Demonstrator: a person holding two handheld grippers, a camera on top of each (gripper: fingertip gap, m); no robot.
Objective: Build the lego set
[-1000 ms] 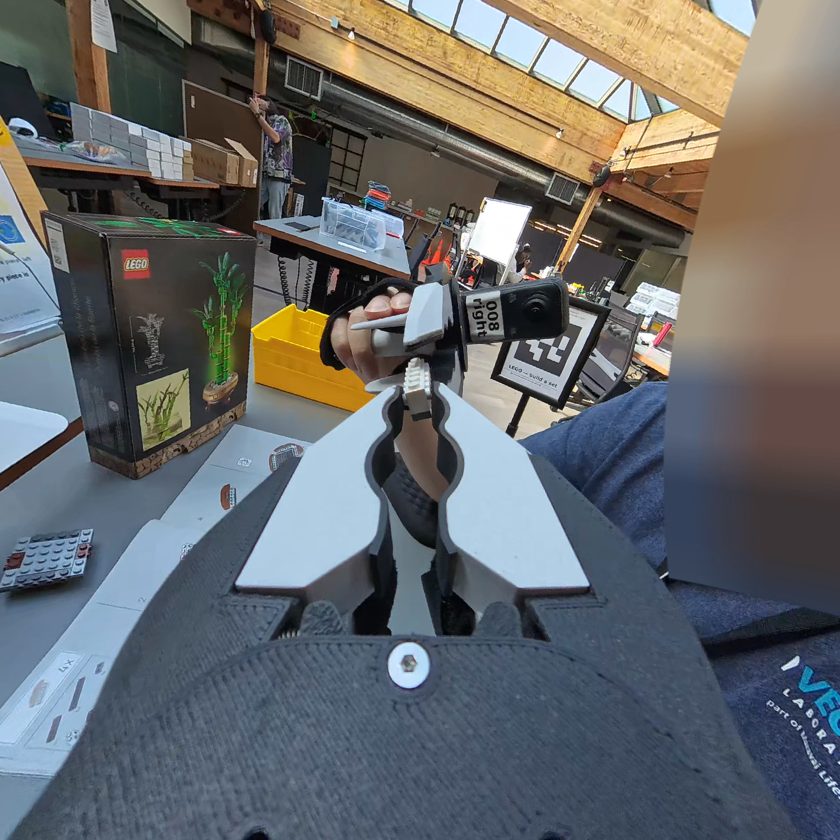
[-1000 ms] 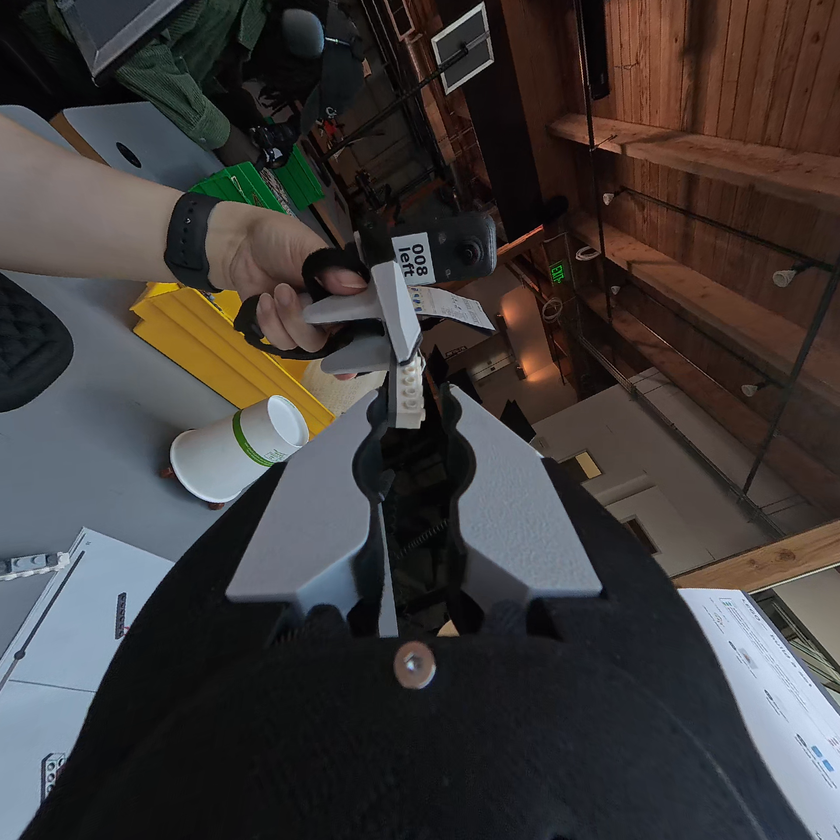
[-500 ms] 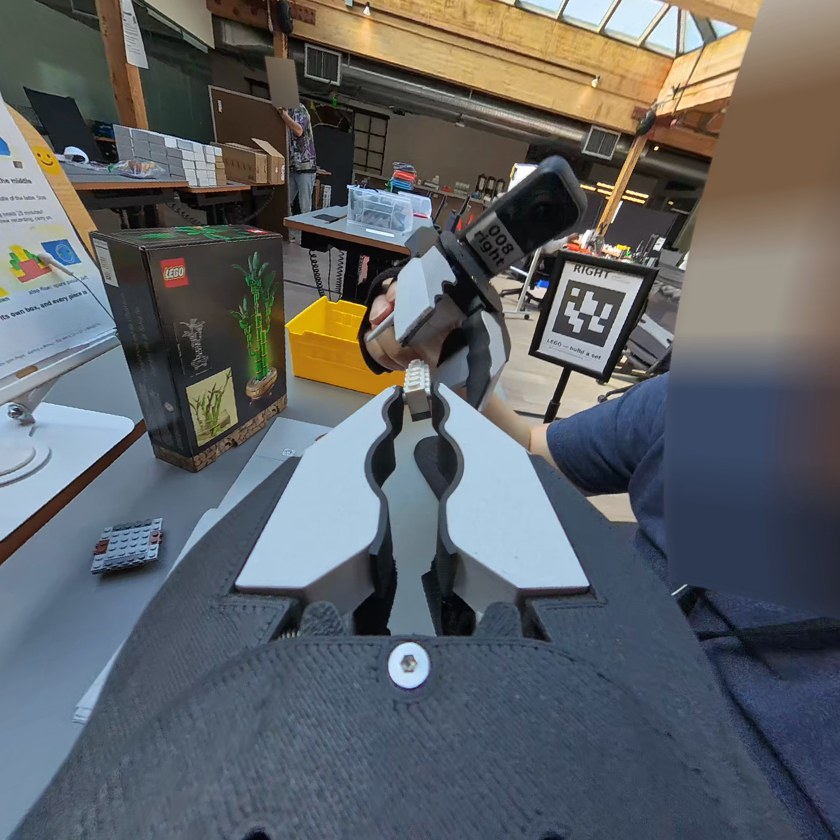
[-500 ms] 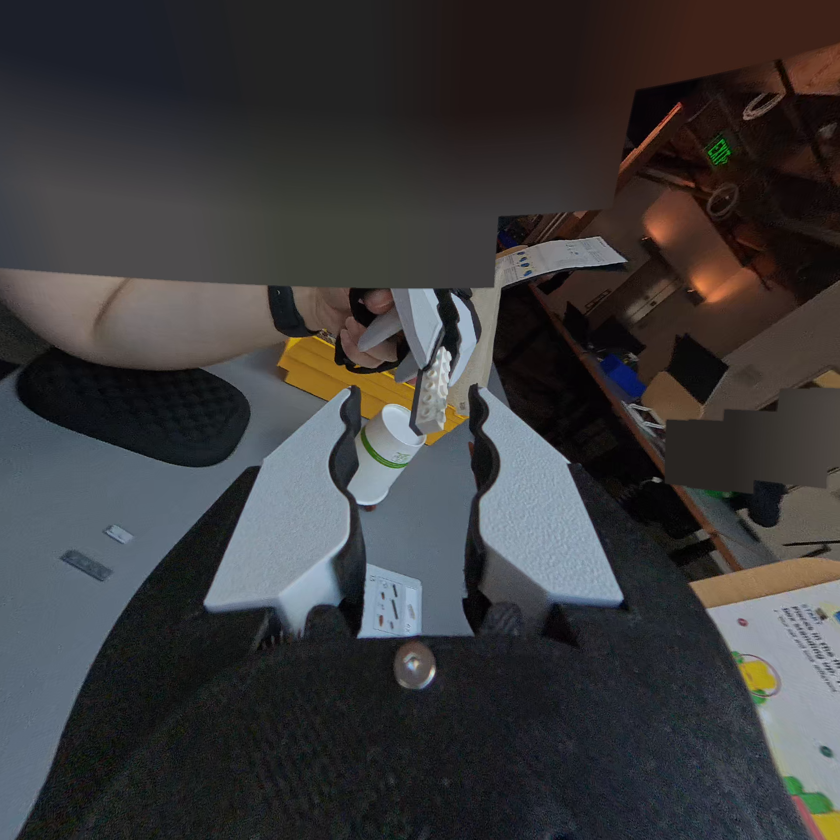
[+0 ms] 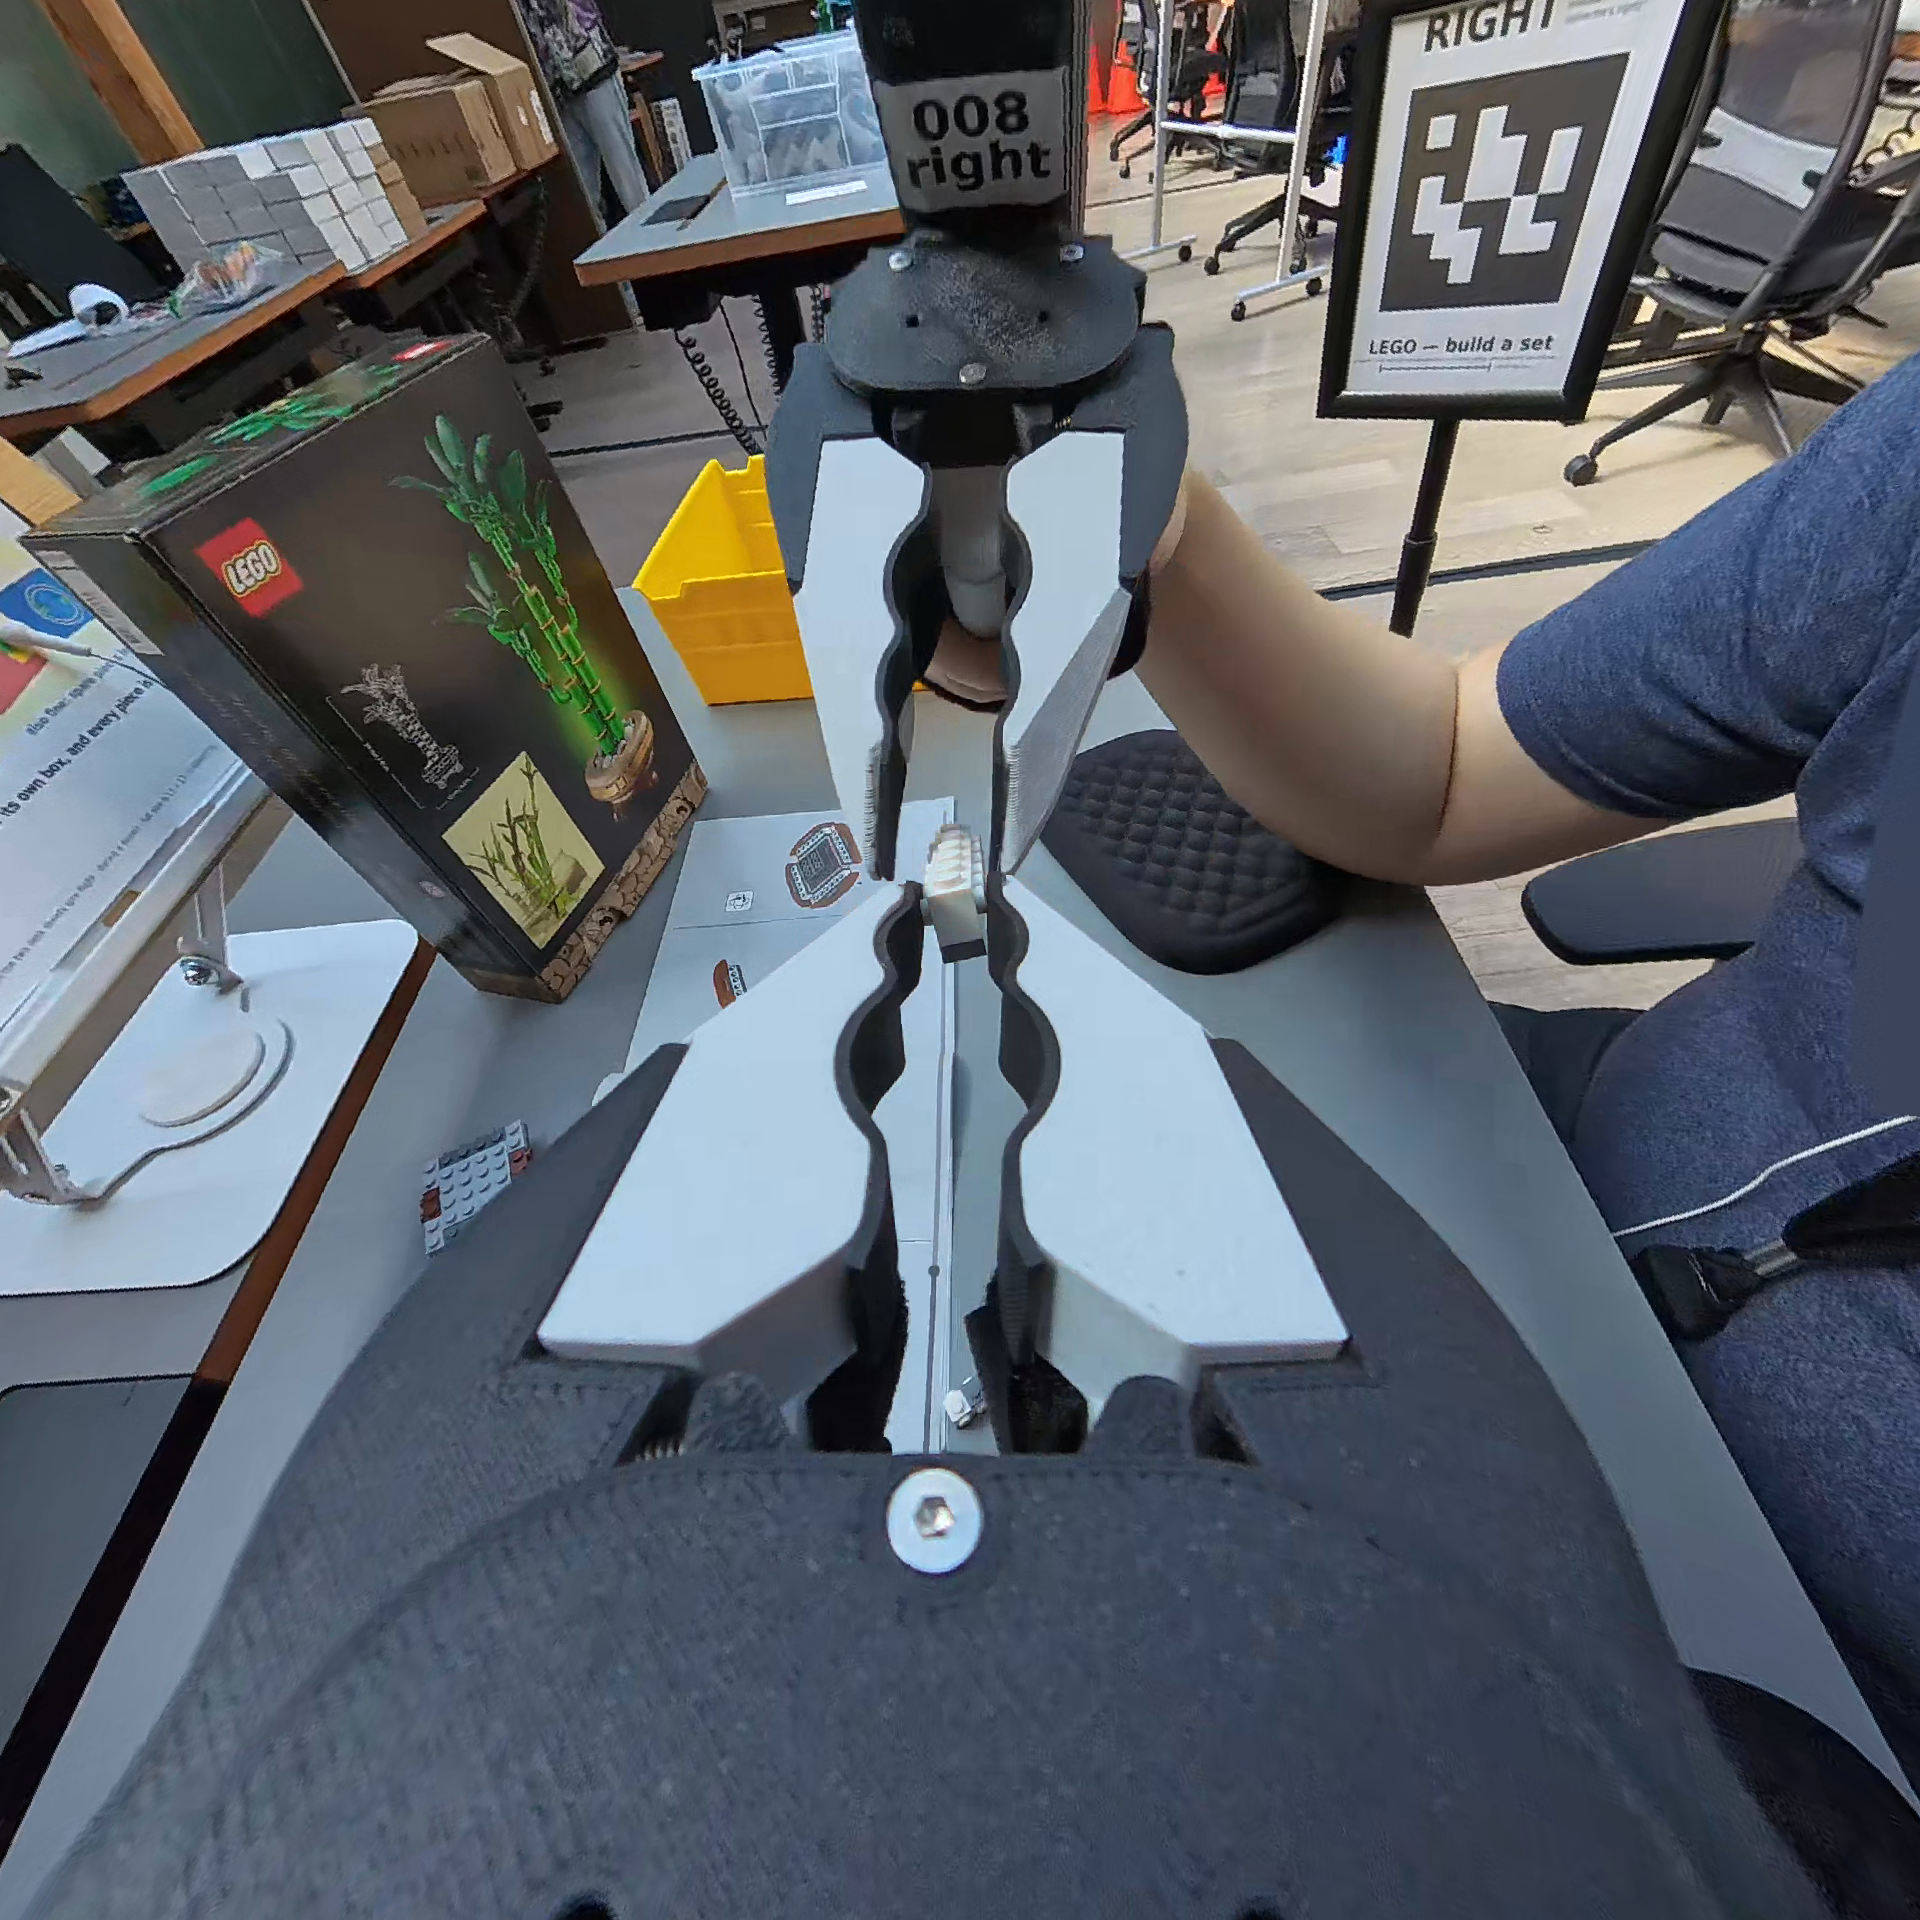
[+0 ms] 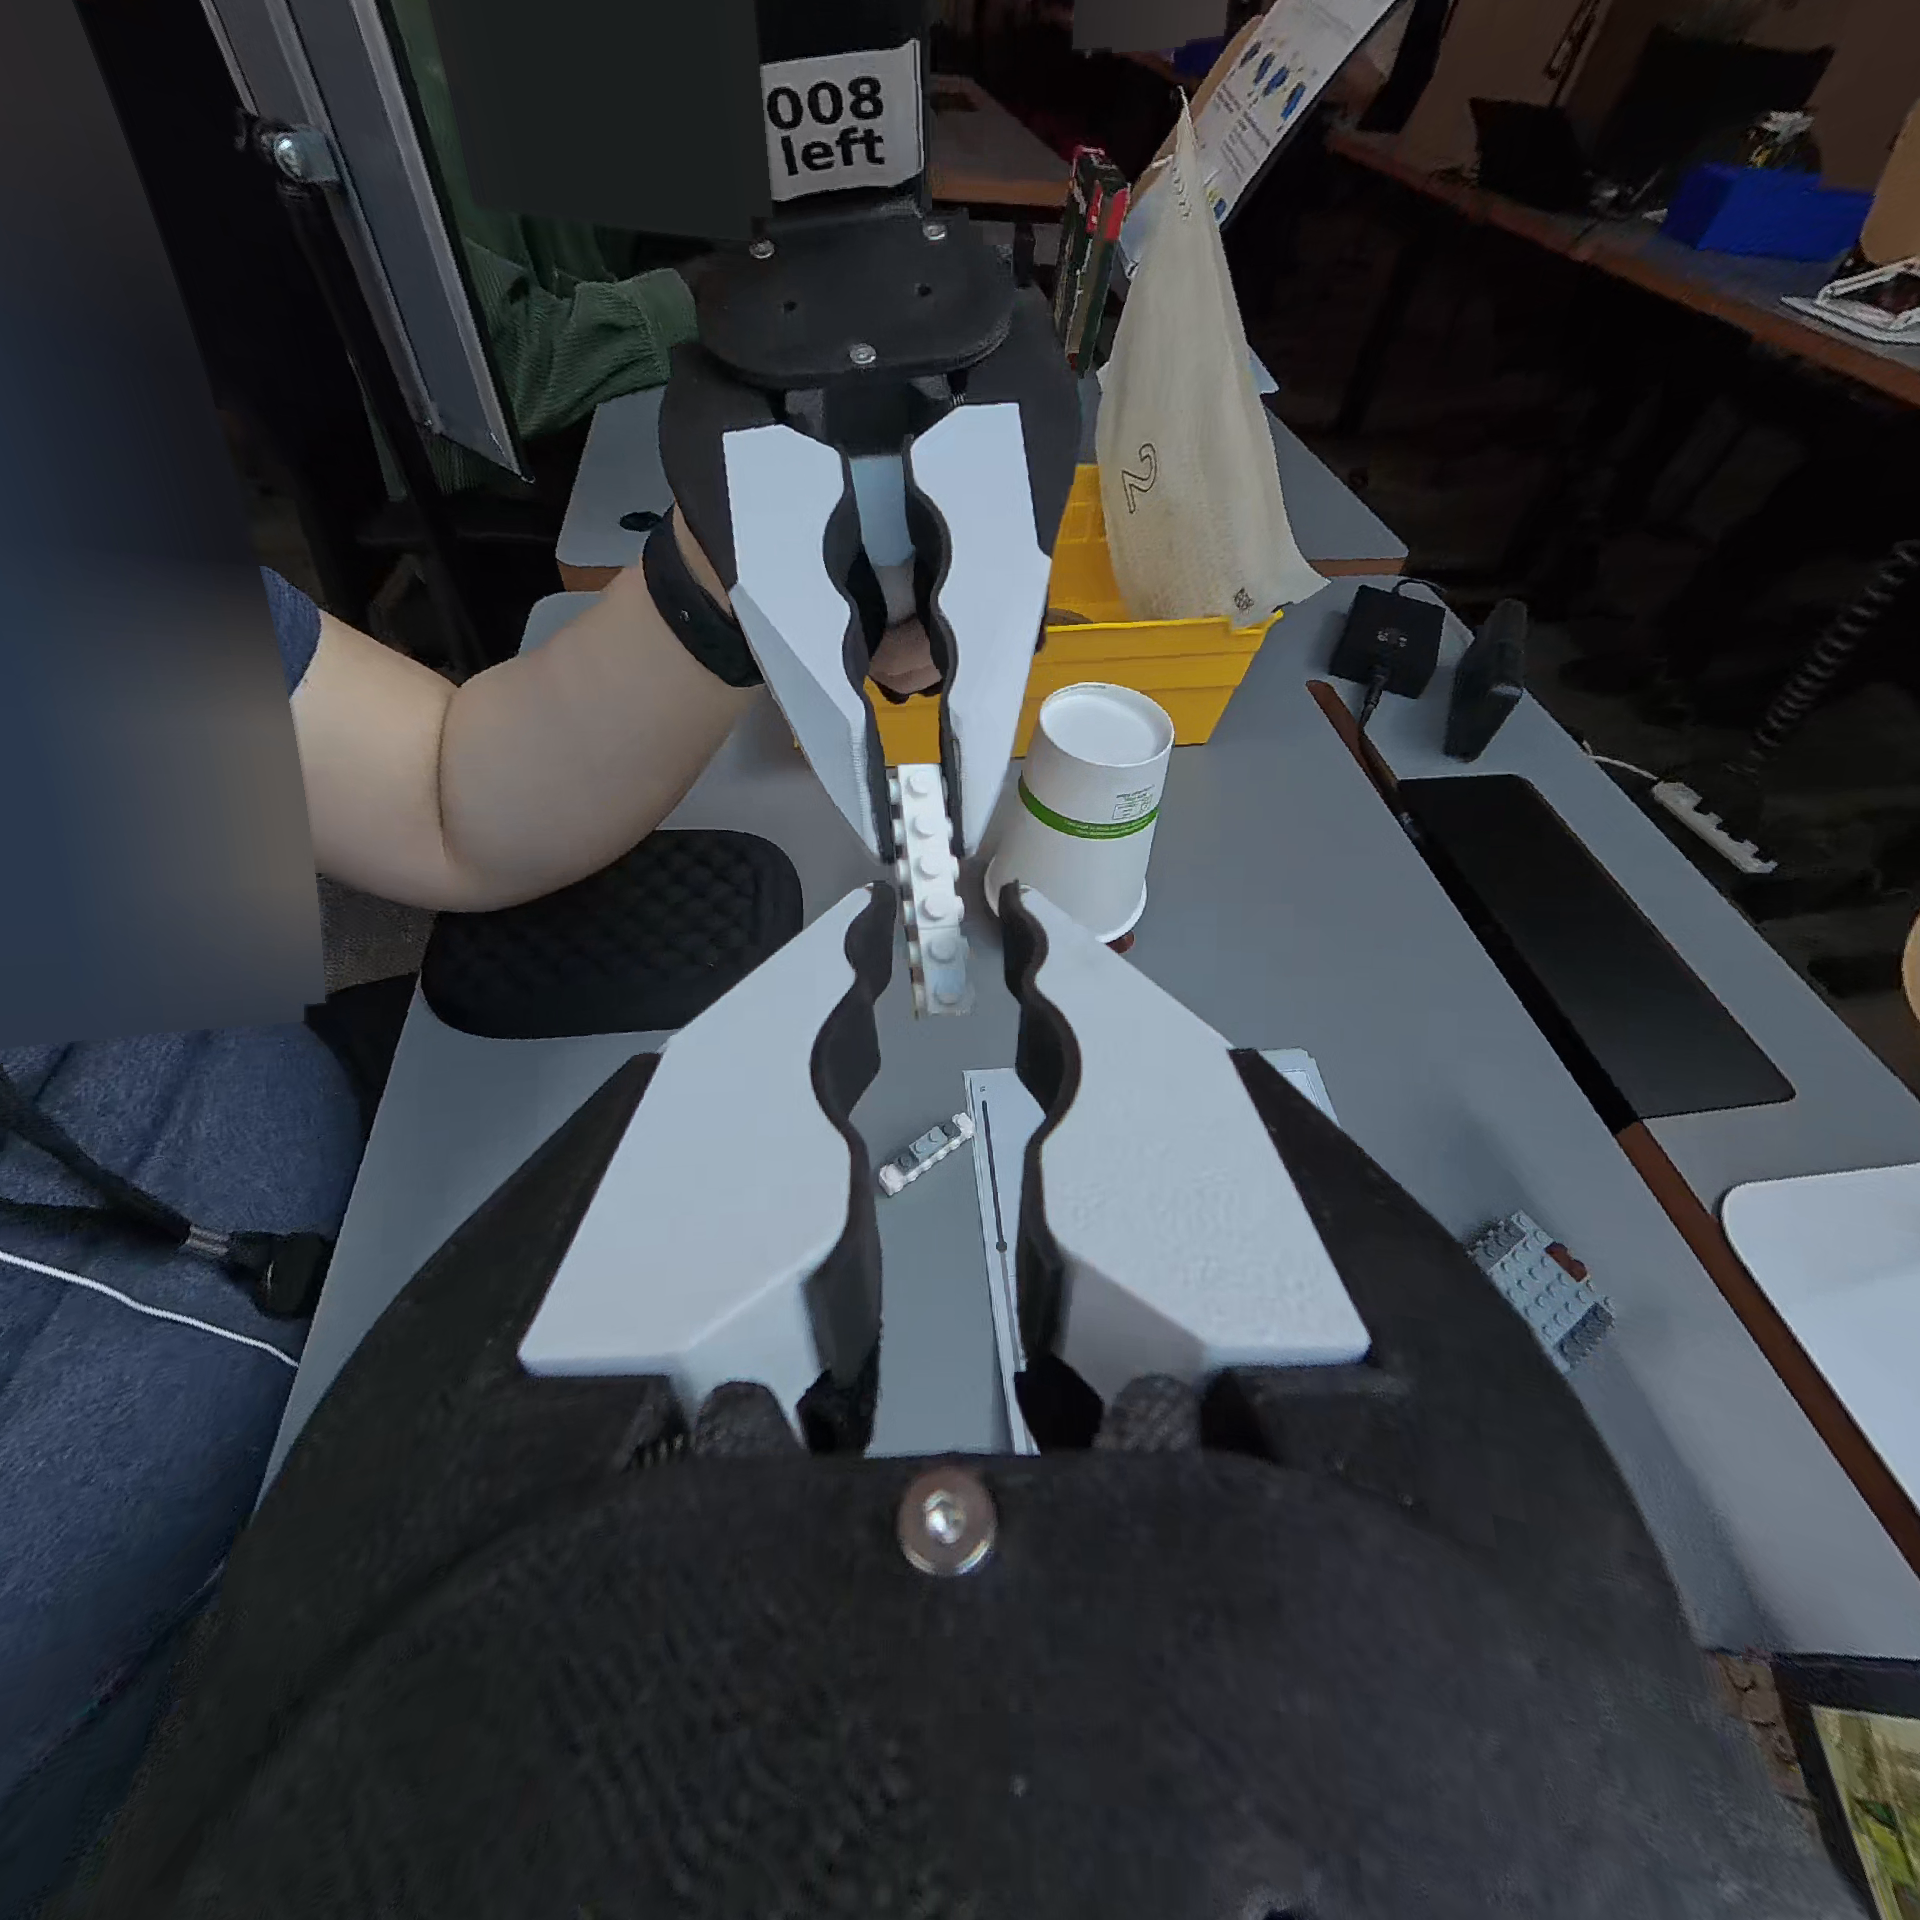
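My left gripper is shut on a stack of white lego bricks, held above the grey table. In the right wrist view the stack hangs from the left gripper, studs towards the camera. My right gripper is open, its fingertips on either side of the stack's near end with a gap on each side. In the left wrist view the right gripper faces mine tip to tip. A small white and grey piece lies on the table below. A grey plate assembly lies to the right.
The lego box stands at the left, a yellow bin with a paper bag behind. A white paper cup stands close to the grippers. A black wrist pad and instruction sheets lie on the table. Less than 4 cm separates the two grippers' tips. From either gripper's tips it is about 35 cm to the grey plate assembly. Seen from the left wrist view as well.
Both grippers have tilted down from pointing up in the air to over the table. My right gripper has opened and let go of the white stack. The left gripper still holds it.
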